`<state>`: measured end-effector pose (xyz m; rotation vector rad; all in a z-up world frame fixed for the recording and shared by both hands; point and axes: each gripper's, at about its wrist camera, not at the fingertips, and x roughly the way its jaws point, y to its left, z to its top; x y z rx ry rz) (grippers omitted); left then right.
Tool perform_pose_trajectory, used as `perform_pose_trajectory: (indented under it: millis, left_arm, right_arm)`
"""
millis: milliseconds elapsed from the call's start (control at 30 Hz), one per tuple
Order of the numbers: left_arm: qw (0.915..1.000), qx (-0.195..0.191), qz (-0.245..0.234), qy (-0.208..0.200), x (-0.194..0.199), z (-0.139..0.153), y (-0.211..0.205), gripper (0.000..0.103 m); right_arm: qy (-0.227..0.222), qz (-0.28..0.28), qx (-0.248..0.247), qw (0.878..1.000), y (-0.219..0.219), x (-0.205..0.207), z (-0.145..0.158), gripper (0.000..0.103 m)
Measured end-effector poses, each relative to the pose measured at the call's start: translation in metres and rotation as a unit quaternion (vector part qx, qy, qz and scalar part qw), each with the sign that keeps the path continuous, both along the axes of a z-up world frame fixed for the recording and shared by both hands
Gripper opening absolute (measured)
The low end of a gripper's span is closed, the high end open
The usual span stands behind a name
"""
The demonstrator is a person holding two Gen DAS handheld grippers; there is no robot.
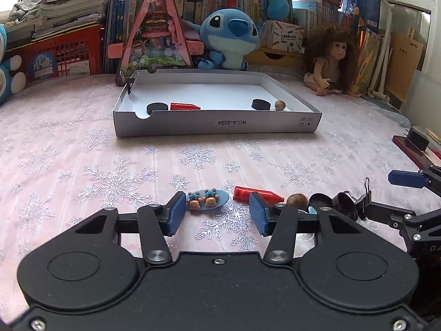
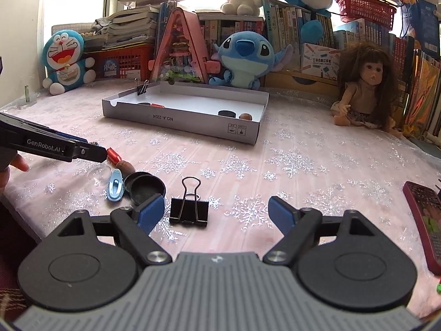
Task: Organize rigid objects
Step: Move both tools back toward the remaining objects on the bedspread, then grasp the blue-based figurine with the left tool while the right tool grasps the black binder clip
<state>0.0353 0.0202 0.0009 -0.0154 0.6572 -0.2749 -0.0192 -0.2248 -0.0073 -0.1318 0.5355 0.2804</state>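
2 handheld grippers work over a pink snowflake tablecloth (image 1: 82, 151). Left gripper (image 1: 217, 212): fingers partly spread, nothing pressed between the pads. Its blue left pad (image 1: 176, 212) sits just beside a blue oval clip (image 1: 208, 199) bearing 2 small bear figures, which lies on the cloth ahead of the gap; whether the pad touches it cannot be told. Its right pad (image 1: 257, 215) stands in front of a red crayon-shaped piece (image 1: 256, 194) lying flat on the cloth.

Right gripper (image 2: 216, 212): fingers spread wide, empty. A black binder clip (image 2: 189, 211) stands on the cloth between them, nearer the left finger (image 2: 151, 213), touching neither pad.

Loose items on the cloth, right wrist view: a black round lid (image 2: 144, 189) tilted against the left finger's far side, a light blue clip (image 2: 115, 186) just beside the lid, a brown nut-like ball (image 2: 125, 167) beyond them.

1 grey cardboard tray (image 1: 217, 124) lies further back, well apart from both grippers. It holds 2 black discs (image 1: 157, 107) (image 1: 261, 104), 1 red crayon-shaped piece (image 1: 184, 106) and 1 brown ball (image 1: 280, 105). A second binder clip (image 2: 142, 87) is fixed upright on the tray's far left wall.

Background, along the rear edge: a blue plush toy (image 1: 230, 38), a doll (image 1: 333, 60), books.
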Motion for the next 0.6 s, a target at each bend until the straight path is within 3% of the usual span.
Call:
perform_pose_trajectory:
  millis: [233, 433, 600]
  left_arm:
    - [0.9999, 0.01, 0.002, -0.004, 0.0002, -0.0008, 0.0018, 0.043]
    - [0.9999, 0.011, 0.004, -0.007, 0.0012, -0.0018, 0.0031, 0.037]
    - [0.9999, 0.006, 0.004, -0.01, 0.0024, -0.0013, 0.0029, 0.035]
  right_arm:
    - [0.007, 0.002, 0.001, 1.0, 0.0026, 0.0, -0.0046, 0.086]
    - [0.02, -0.003, 0.014, 1.0, 0.0002, 0.0053, -0.007, 0.074]
    - [0.022, 0.002, 0.018, 1.0, 0.0018, 0.006, -0.0077, 0.056]
